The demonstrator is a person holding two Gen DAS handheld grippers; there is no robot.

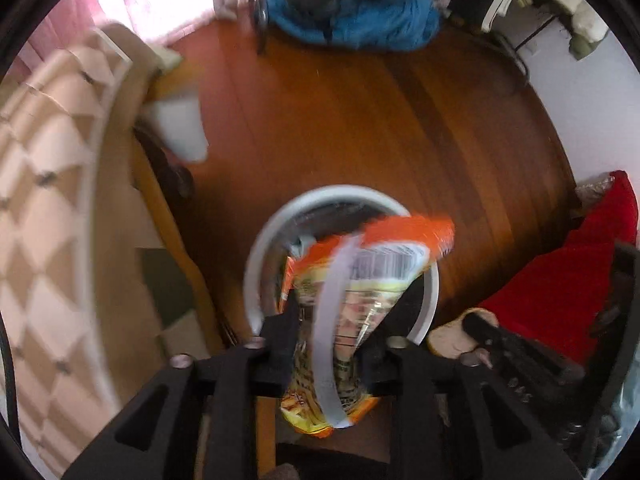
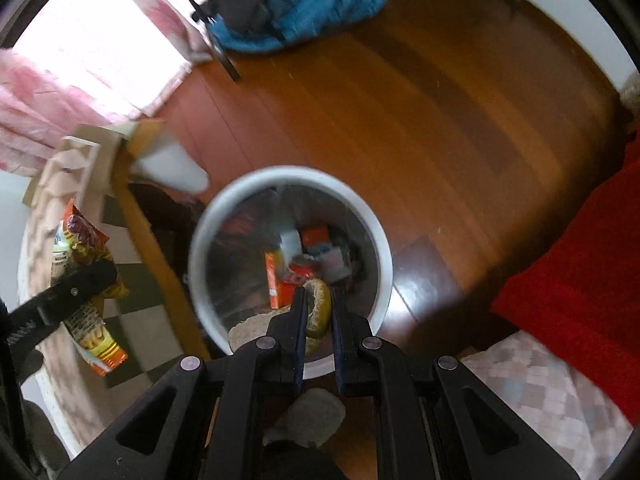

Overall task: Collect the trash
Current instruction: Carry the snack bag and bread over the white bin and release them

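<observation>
Trash first: on the left, the snack wrapper (image 1: pixel 384 248), orange and yellow with a barcode panel, sits between the fingers of my left gripper (image 1: pixel 336 320). The jaws stand a little apart around it, and through the blur I cannot tell whether the pads press on it. From that wrist camera the wrapper hangs right over the mouth of the white-rimmed bin (image 1: pixel 256 264). From the right wrist camera it shows further left, in front of the checked tablecloth (image 2: pixel 136 328) beside the bin. Moving to the middle, the bin is round and stands on the wooden floor (image 2: pixel 440 120), hard against the table edge. I can see orange and red packets (image 2: pixel 280 280) lying in the bottom of it. Just right of centre, my right gripper (image 2: pixel 319 312) points steeply down over the near rim of the bin. Its blue-padded fingers are pinched tight on a yellow-brown scrap (image 2: pixel 320 304), curved like a crust, held above the opening. Far right, a red cloth (image 2: pixel 580 260) drapes along the edge, and a blue bundle (image 2: pixel 320 12) lies on the far floor.
</observation>
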